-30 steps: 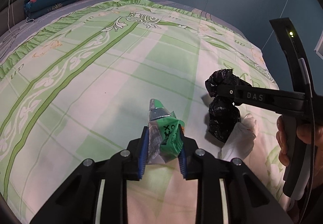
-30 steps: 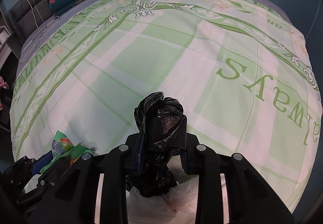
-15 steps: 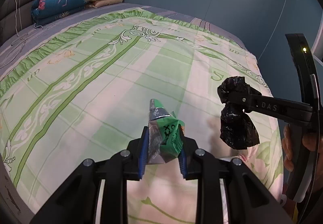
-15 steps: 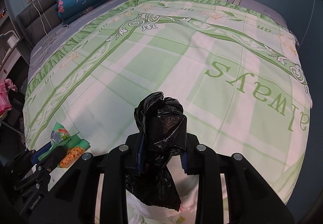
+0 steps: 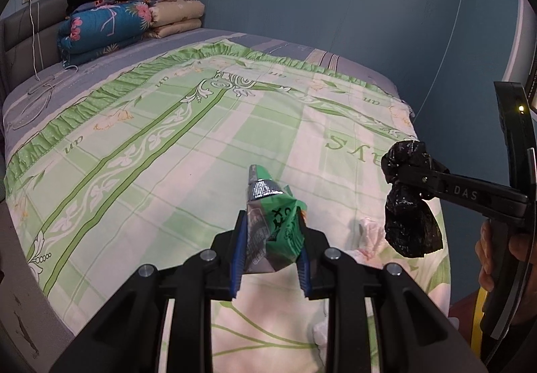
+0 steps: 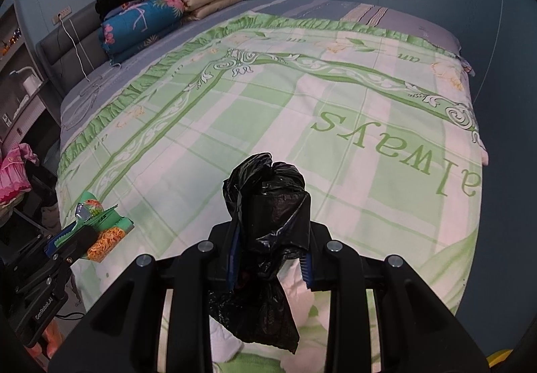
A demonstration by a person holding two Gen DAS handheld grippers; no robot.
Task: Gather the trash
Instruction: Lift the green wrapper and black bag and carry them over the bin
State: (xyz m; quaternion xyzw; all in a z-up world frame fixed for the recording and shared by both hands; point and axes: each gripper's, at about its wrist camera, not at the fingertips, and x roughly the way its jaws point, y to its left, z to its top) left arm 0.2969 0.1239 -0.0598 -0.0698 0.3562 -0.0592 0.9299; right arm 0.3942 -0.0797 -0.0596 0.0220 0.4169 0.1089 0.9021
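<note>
My left gripper [image 5: 270, 240] is shut on a crumpled green snack wrapper [image 5: 273, 228] with a silver inside, held above the bed. The wrapper also shows at the left of the right wrist view [image 6: 100, 225]. My right gripper [image 6: 270, 250] is shut on a knotted black plastic bag [image 6: 268, 218] that hangs below the fingers. The bag shows at the right of the left wrist view [image 5: 409, 205]. White crumpled tissue [image 5: 371, 232] lies on the bed below the black bag; it also shows in the right wrist view [image 6: 298, 302].
The bed has a green and white checked cover [image 5: 167, 154] with the word "always". Folded quilts [image 5: 110, 24] and dark clothes are stacked at the headboard. Blue walls stand behind. A shelf and pink cloth [image 6: 13, 175] are left of the bed.
Both grippers have risen and pulled back from the bed with their loads. The black bag has been lifted off the white tissue and hangs free.
</note>
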